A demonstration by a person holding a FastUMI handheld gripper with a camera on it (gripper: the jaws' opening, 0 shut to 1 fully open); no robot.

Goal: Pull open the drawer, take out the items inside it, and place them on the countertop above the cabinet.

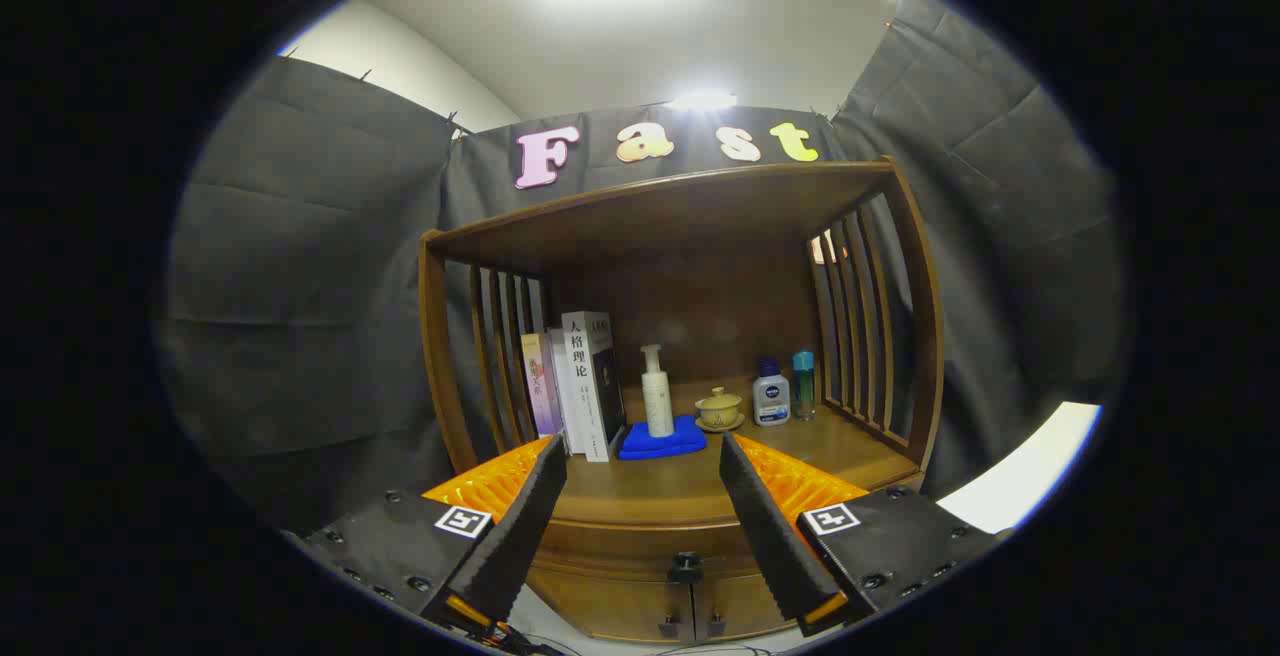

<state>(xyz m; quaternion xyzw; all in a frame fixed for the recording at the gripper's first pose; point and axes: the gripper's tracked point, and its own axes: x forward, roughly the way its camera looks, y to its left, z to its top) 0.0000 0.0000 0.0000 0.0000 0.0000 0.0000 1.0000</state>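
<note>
Facing a wooden cabinet in the middle of the frame, we see our gripper at the bottom with its two ribbed, wedge-shaped fingers spread wide apart, holding nothing. Between them, low in the frame, sits the drawer, closed, its curved wooden front bearing a small dark round knob. Below it we make out two cabinet doors with small handles. Above the drawer lies the smooth brown countertop, roofed by a curved shelf top and walled by slatted sides. On it, left of centre, upright books lean together; beside them a white pump bottle stands on a folded blue cloth. Further right we see a lidded ceramic cup on a saucer, a squat white bottle with a blue cap, and a slim clear teal-capped bottle.
</note>
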